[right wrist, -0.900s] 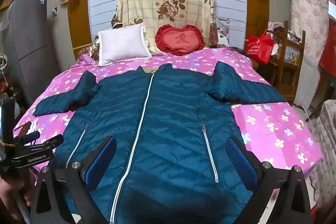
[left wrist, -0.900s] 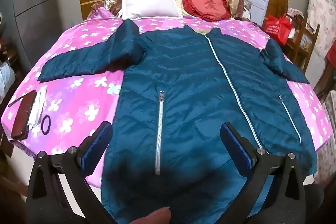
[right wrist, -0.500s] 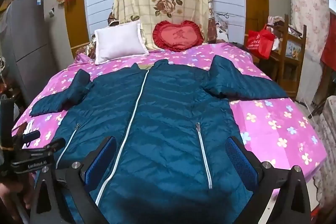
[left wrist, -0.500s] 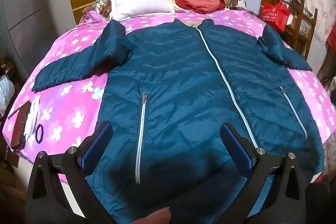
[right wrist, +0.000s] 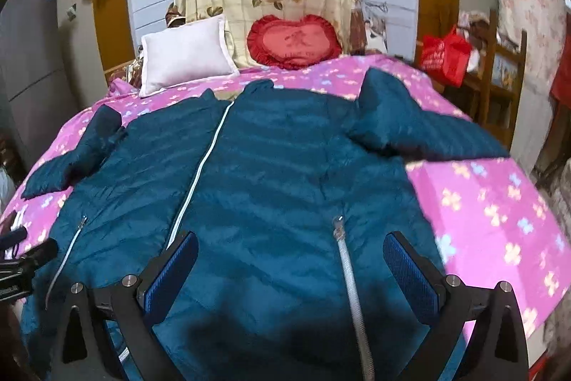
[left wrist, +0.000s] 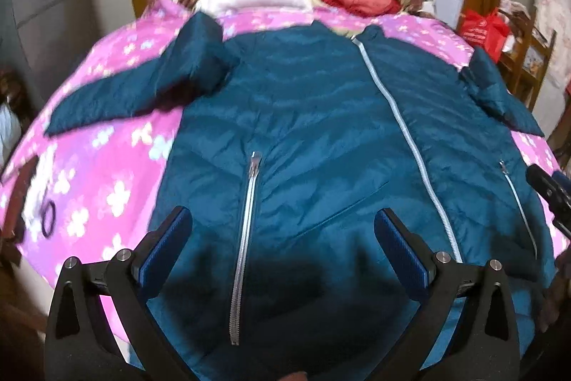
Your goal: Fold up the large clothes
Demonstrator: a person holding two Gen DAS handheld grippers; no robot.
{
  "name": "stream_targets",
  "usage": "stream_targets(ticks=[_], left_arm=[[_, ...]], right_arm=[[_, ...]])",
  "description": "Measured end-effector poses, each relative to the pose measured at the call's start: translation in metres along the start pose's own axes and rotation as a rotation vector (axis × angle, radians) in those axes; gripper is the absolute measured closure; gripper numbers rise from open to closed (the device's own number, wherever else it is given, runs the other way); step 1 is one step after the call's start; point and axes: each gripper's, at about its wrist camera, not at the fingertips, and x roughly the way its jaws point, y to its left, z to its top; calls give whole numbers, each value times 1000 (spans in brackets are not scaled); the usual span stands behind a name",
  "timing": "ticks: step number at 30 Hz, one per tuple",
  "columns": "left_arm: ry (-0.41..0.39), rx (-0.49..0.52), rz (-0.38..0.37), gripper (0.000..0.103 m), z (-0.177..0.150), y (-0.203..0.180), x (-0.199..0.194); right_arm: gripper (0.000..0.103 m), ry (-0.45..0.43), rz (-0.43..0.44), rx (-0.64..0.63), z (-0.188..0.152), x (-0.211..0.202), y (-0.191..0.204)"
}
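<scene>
While the teal jacket (left wrist: 321, 138) lies zipped and flat on the pink floral bedspread (left wrist: 107, 174), sleeves spread to both sides, you have brought both tools lower and closer over its hem than a moment ago. Your left gripper (left wrist: 282, 240) and right gripper (right wrist: 291, 259) hang over the pocket zips, jaws wide, holding nothing. No fold is started; a first grasp looks near, with the white pillow (right wrist: 185, 54) well beyond.
</scene>
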Motion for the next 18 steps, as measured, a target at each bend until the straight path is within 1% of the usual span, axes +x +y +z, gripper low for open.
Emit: stream_targets(ticks=[1, 2, 4, 6, 9, 10, 12, 14, 15, 18], left_arm=[[17, -13, -11, 0, 0, 2, 4], [26, -20, -6, 0, -1, 3, 7], [32, -19, -7, 0, -1, 3, 11], [38, -22, -25, 0, -2, 3, 13], [29, -27, -63, 1, -2, 4, 13], [26, -20, -72, 1, -8, 2, 7], [-10, -36, -100, 1, -9, 2, 3], [-73, -32, -78, 1, -10, 1, -4], [-81, -15, -68, 1, -11, -2, -5], [-55, 43, -44, 1, -8, -9, -1]], right_arm=[[0, -1, 2, -6, -1, 2, 3], [0, 1, -5, -12, -3, 3, 6], [0, -9, -18, -24, -4, 3, 9], [0, -13, -34, -29, -5, 5, 11], [0, 8, -38, -10, -7, 12, 10], [0, 10, -40, -6, -7, 13, 9], [0, 10, -45, -6, -7, 13, 9], [0, 14, -49, -10, -8, 15, 10], [0, 16, -52, -12, -8, 15, 10], [0, 19, -55, -15, -9, 16, 10]])
